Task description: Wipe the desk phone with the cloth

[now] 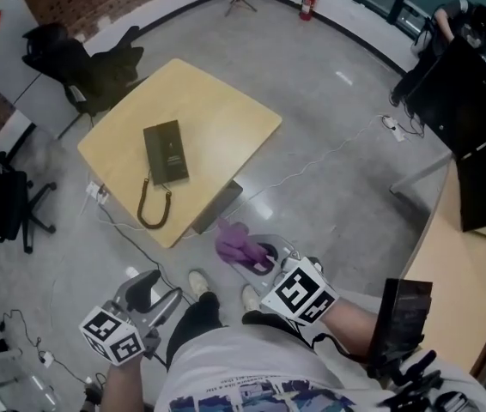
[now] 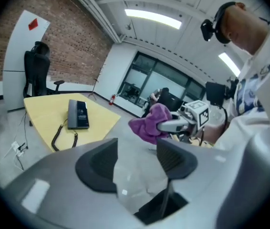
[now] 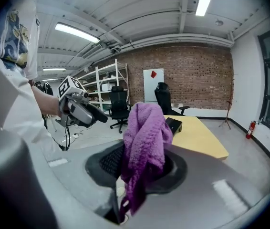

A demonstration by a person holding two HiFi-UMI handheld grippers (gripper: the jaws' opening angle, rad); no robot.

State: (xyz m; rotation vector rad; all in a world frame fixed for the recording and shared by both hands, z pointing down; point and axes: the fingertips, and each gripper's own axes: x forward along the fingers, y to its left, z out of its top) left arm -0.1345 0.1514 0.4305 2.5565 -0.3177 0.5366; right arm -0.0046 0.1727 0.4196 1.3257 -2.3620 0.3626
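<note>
The dark desk phone (image 1: 166, 151) lies on a yellow table (image 1: 217, 110), its coiled cord (image 1: 153, 209) trailing to the near edge. Both grippers are held well short of the table, over the floor. My right gripper (image 1: 264, 257) is shut on a purple cloth (image 1: 236, 244), which bunches up between its jaws (image 3: 144, 147). My left gripper (image 1: 159, 292) is open with nothing between its fingers (image 2: 137, 156). The left gripper view shows the phone (image 2: 77, 114) to the left and the cloth (image 2: 149, 123) straight ahead. In the right gripper view, the phone (image 3: 173, 124) shows behind the cloth.
A black chair (image 1: 80, 67) draped with dark clothing stands behind the table, another chair (image 1: 3, 204) at the left. A desk with a dark monitor (image 1: 475, 144) runs along the right. Cables (image 1: 329, 157) cross the grey floor. My shoes (image 1: 198, 283) are below.
</note>
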